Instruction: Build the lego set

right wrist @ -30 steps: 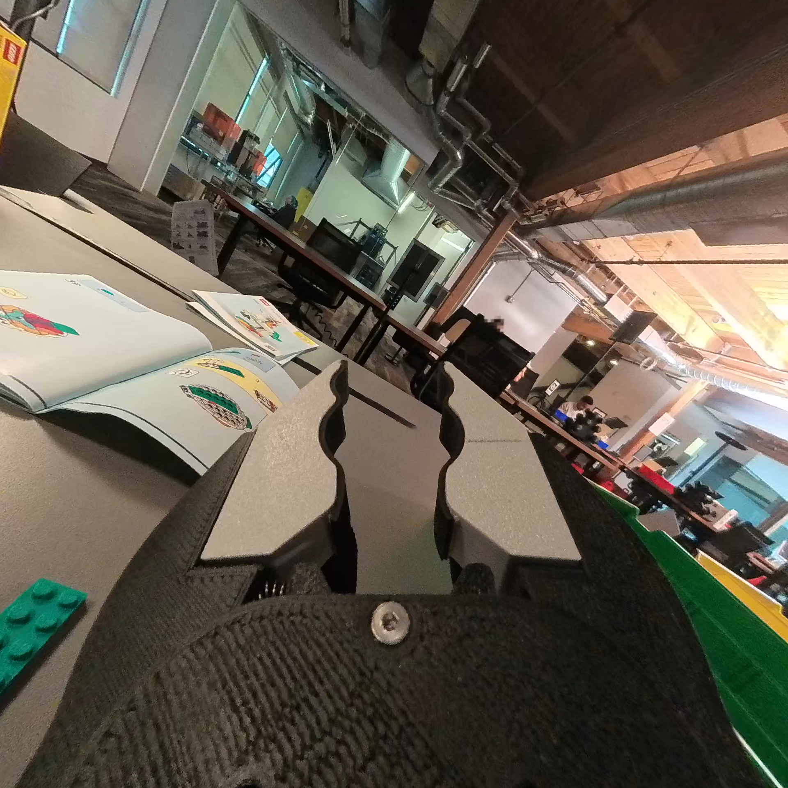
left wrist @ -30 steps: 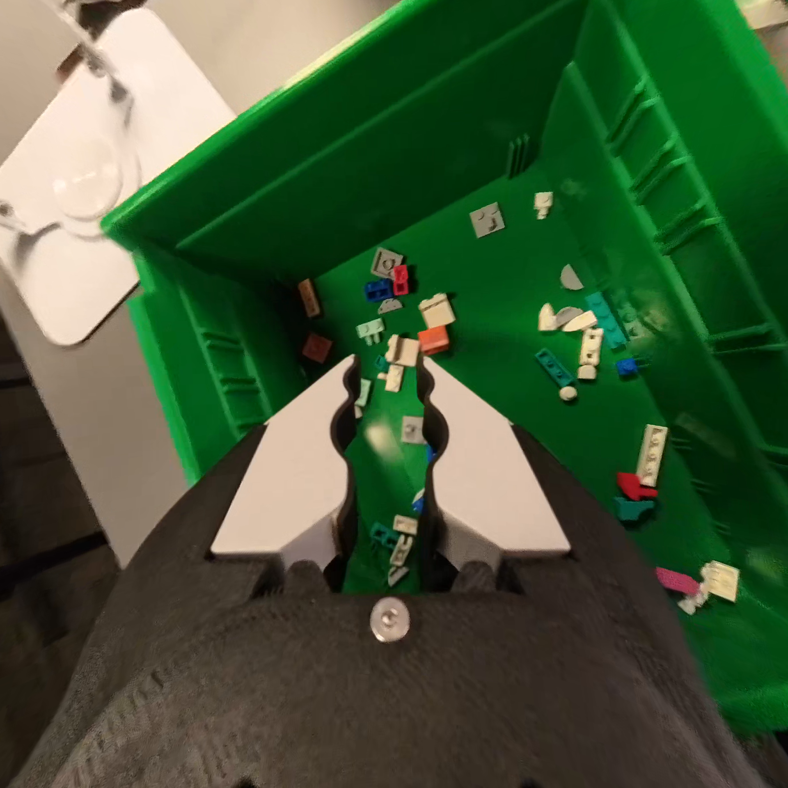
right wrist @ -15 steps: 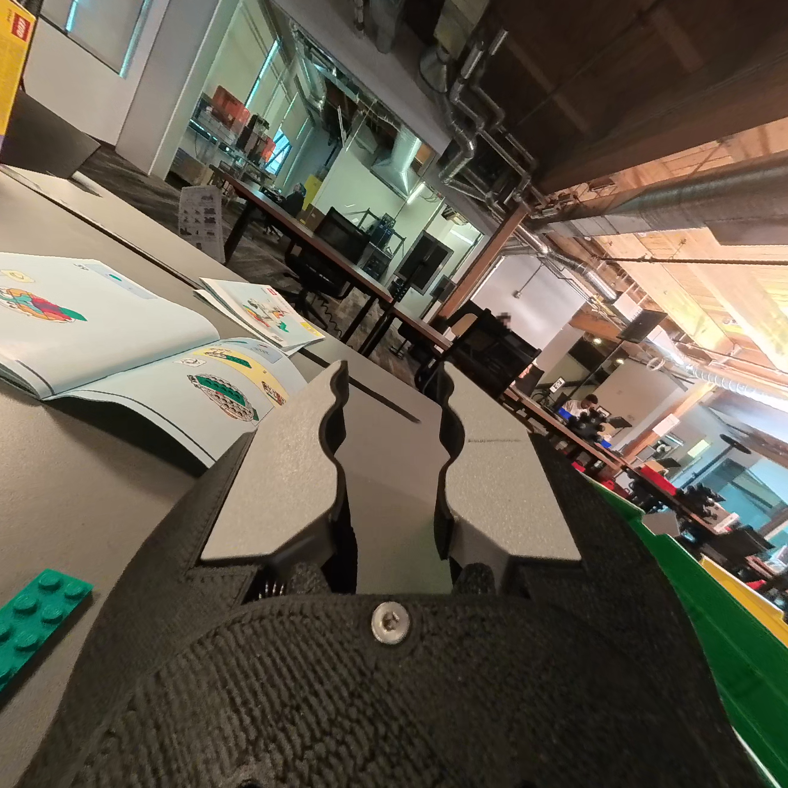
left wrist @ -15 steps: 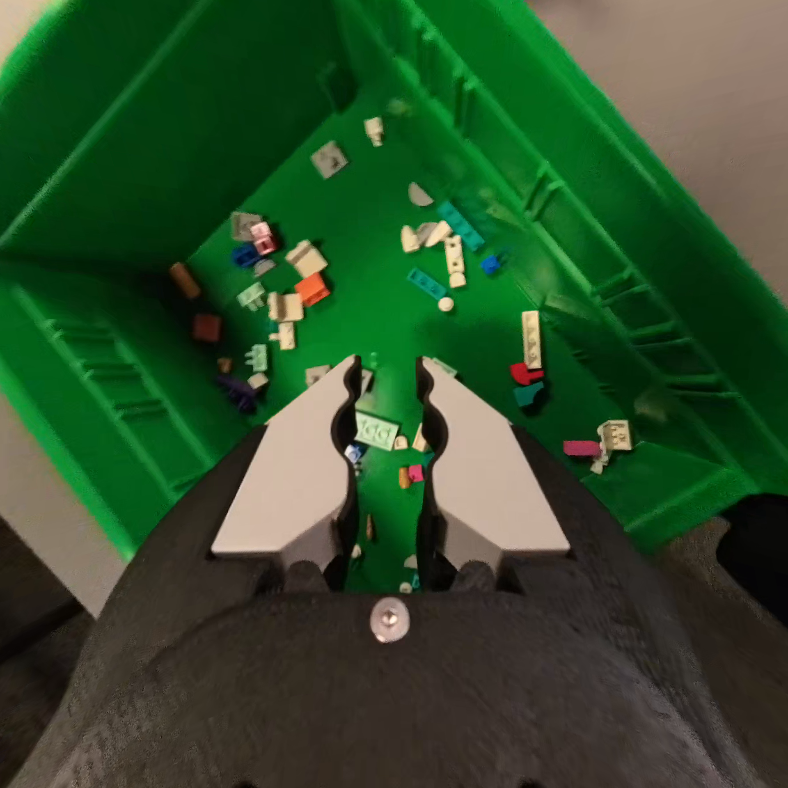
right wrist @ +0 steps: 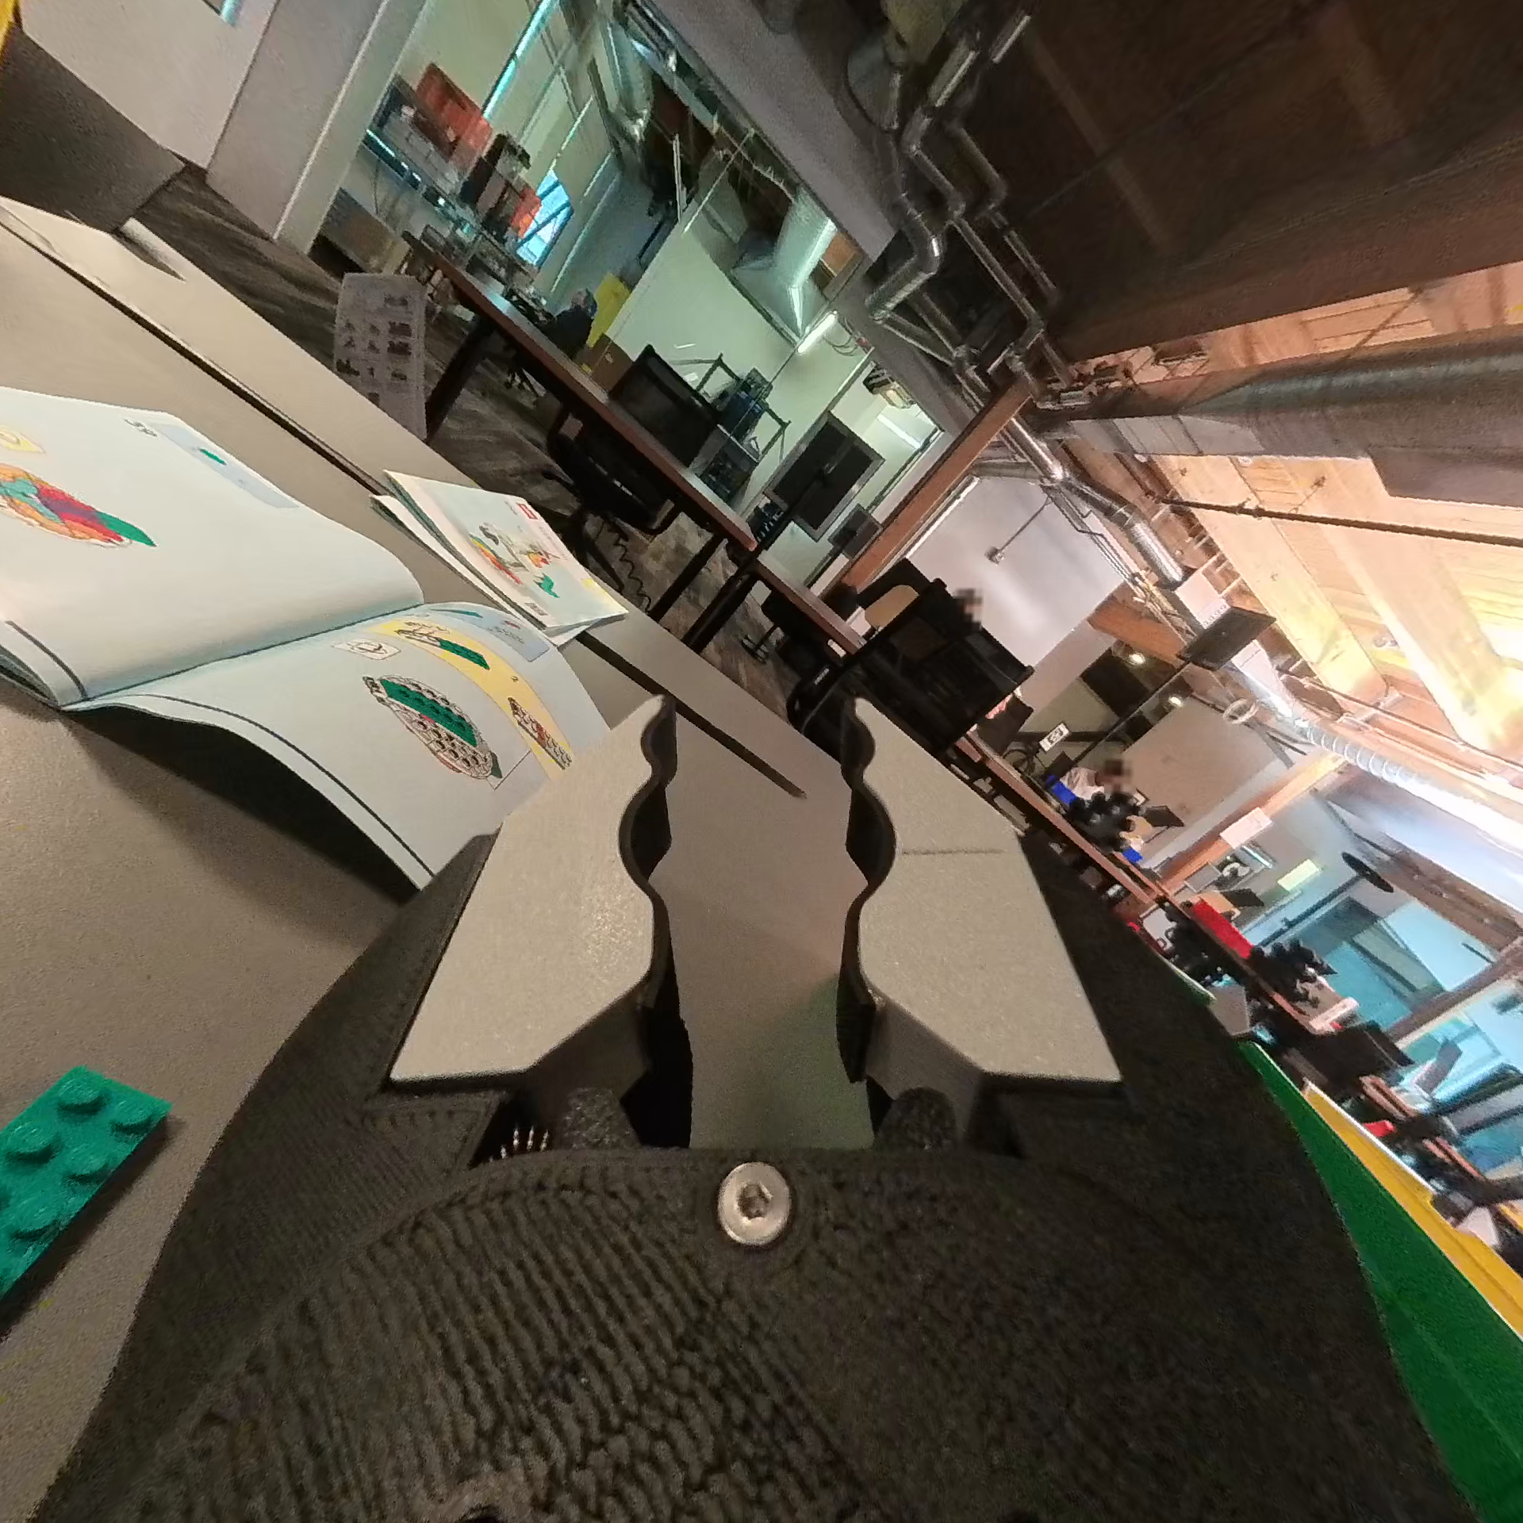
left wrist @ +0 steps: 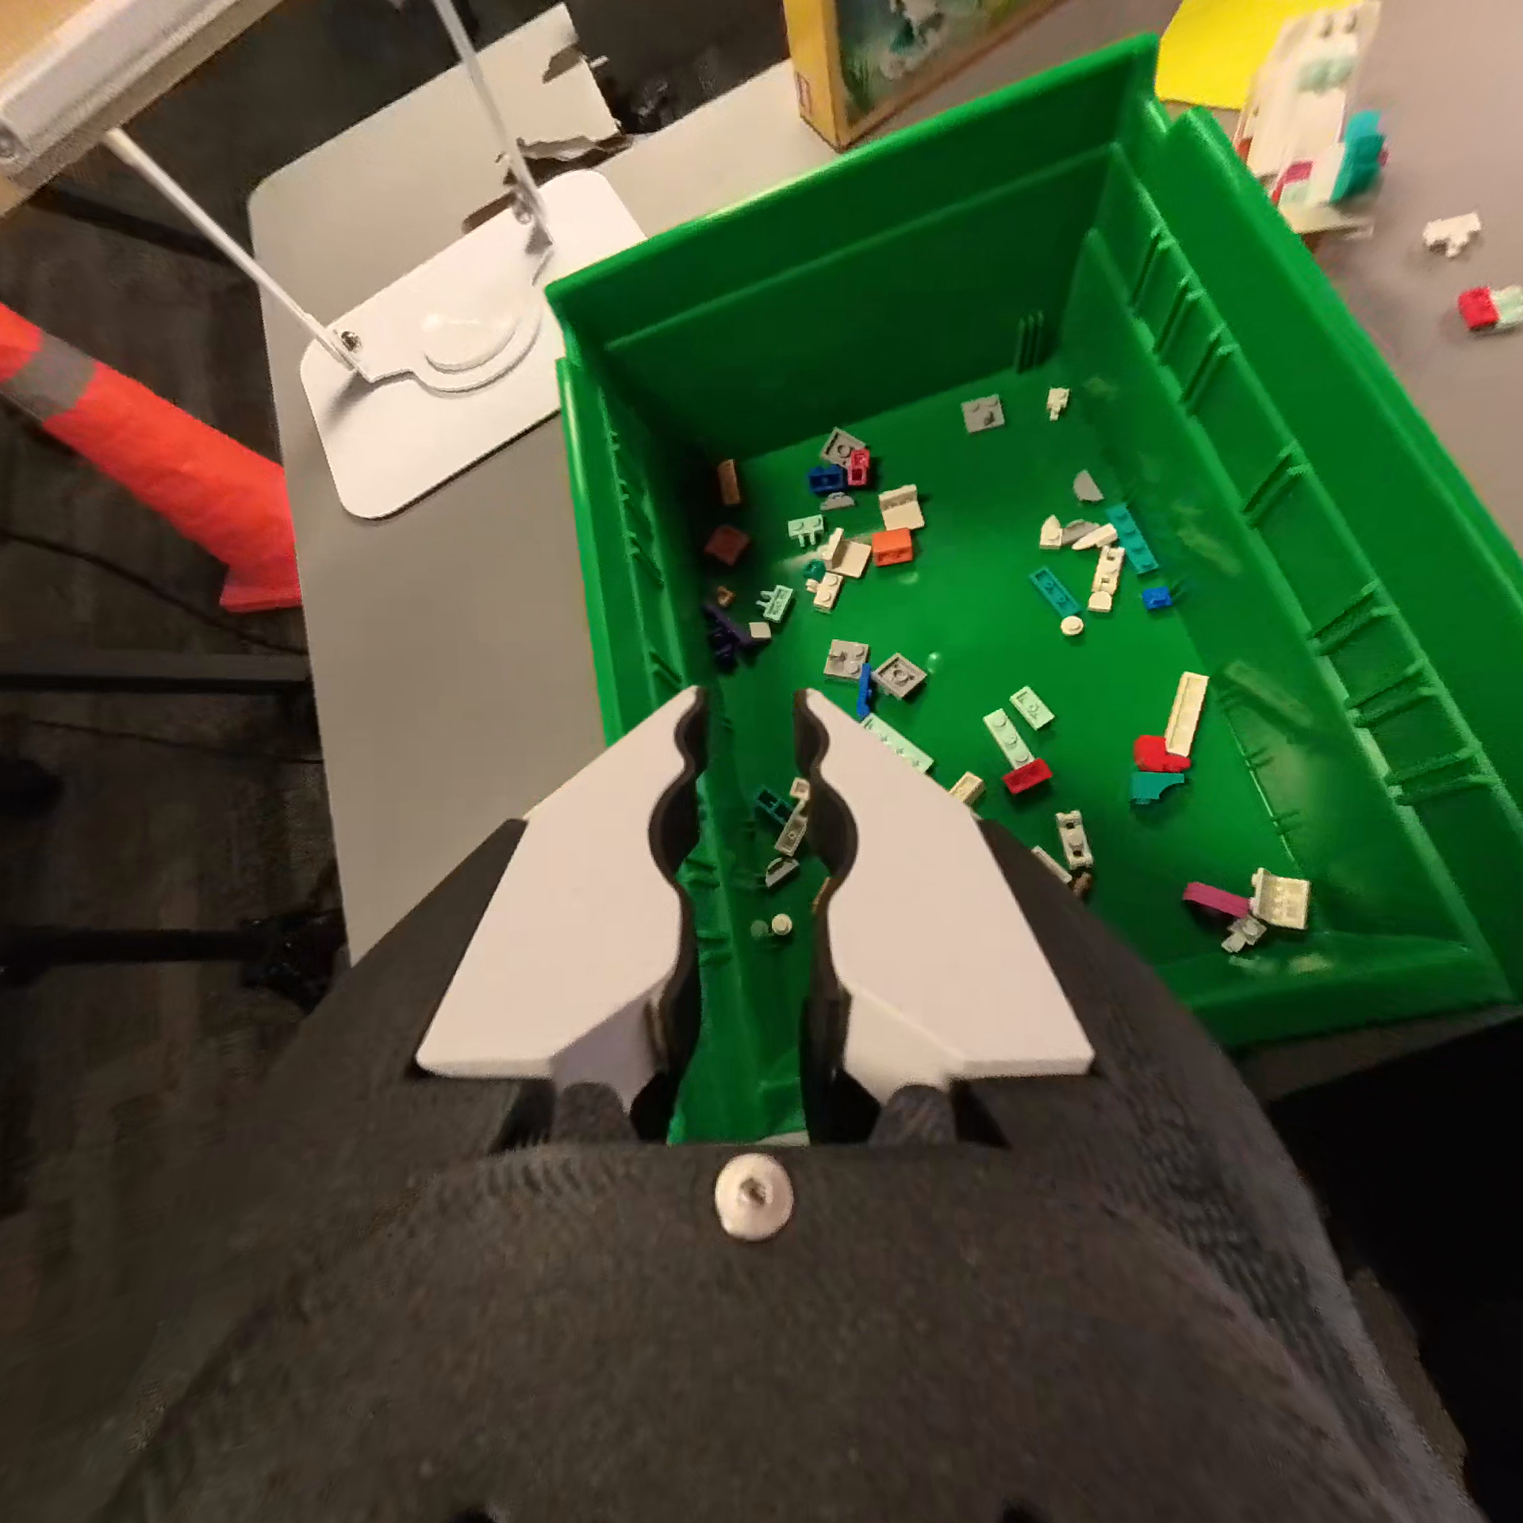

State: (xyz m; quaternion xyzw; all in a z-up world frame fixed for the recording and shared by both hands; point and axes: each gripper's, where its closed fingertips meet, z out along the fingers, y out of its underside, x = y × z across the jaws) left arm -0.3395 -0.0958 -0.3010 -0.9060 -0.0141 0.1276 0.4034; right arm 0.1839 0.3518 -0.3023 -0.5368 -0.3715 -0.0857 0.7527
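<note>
The left gripper [left wrist: 748, 700] is being held spread and empty above the near-left corner of the bin [left wrist: 824, 247], its pale, flat fingers [left wrist: 610, 865] edged with wavy black pads and set in a rough black body. Small loose bricks [left wrist: 890, 548], studded plates among them, are being seen scattered on the glossy ribbed green floor beyond and below the tips. The right gripper [right wrist: 754, 717] is being held low over the matte grey table [right wrist: 124, 890], tilted, likewise parted and empty. A green studded plate [right wrist: 58, 1154] is lying beside it, left of its body; an open booklet [right wrist: 206, 593] is lying ahead-left.
</note>
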